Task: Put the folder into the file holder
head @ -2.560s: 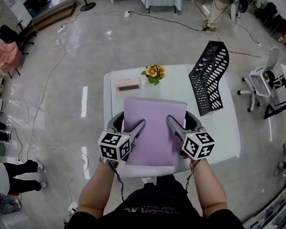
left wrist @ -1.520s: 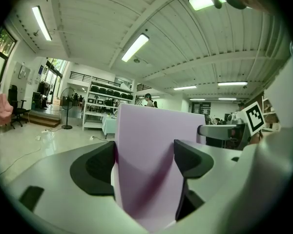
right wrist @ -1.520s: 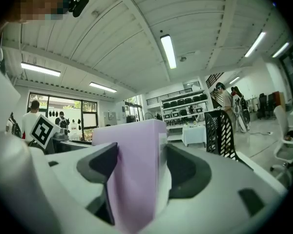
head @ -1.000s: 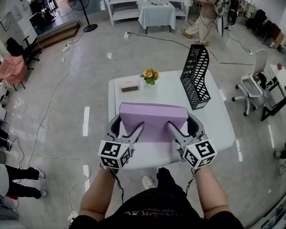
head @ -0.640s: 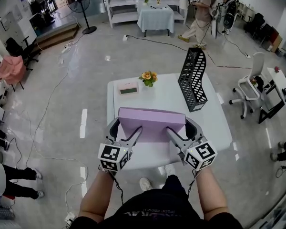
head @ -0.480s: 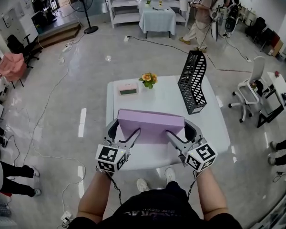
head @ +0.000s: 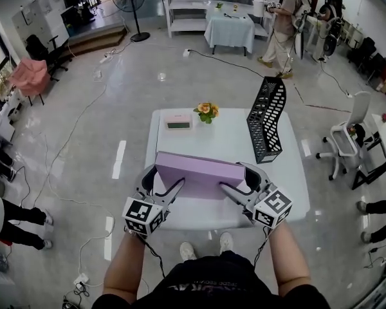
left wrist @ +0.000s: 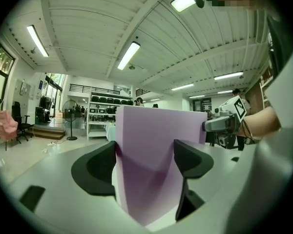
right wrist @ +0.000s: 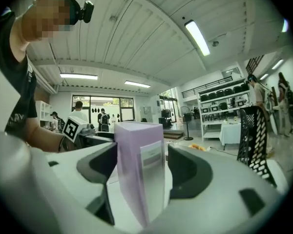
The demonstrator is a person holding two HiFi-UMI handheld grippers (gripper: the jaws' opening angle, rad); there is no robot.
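Left tongs (head: 162,180) and right tongs (head: 239,180) are both clamped on the purple folder (head: 199,170) at the tabletop's (head: 225,134) near side. Black file holder (head: 267,121) stands far right.

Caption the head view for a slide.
Left claw and right claw hold the purple folder over the white table, black file holder at right.

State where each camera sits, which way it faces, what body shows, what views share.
Head view: on the head, facing steeply down at table, folder, file holder; forearms, left gripper, right gripper show.
Left gripper view: on the left gripper, along its jaws, tilted toward the ceiling; right forearm shows.
Right gripper view: on the right gripper, along its jaws, tilted up; left forearm, torso show.
Shared: all show the folder; head and right gripper views share the file holder.
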